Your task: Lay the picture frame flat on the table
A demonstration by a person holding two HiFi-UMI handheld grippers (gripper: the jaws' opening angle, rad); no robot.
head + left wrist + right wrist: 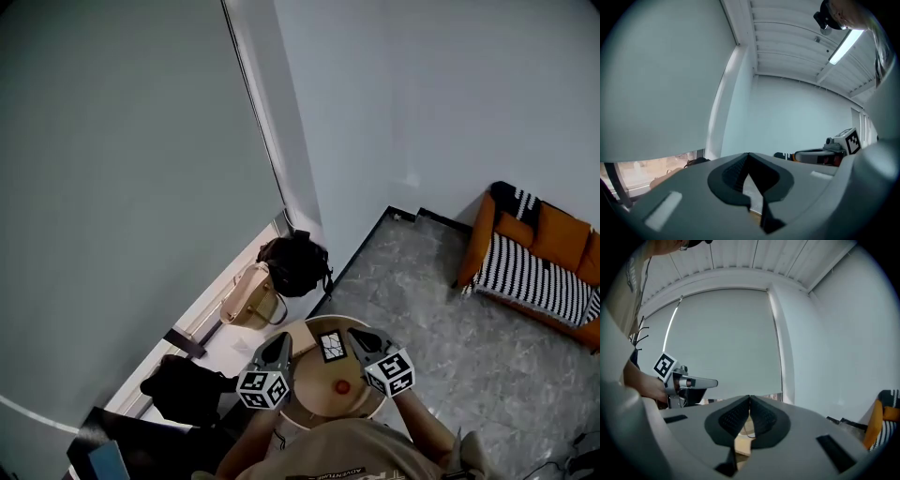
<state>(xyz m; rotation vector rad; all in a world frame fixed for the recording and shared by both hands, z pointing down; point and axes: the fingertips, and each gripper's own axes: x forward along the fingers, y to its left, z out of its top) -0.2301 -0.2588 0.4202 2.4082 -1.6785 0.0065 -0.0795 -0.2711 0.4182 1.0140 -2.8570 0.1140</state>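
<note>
Bottom centre: L claw point(282, 338) & R claw point(356, 333), both pressed together, empty, flank small black picture frame point(332, 346) on round tan wooden desk point(317, 382).

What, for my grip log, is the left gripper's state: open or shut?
Shut: the left gripper shows its jaws meeting at the tips in its own view, with nothing between them.

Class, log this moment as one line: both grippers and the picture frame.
left gripper: shut, empty | right gripper: shut, empty | picture frame: on round table between grippers, ungripped | lean: unclear
</note>
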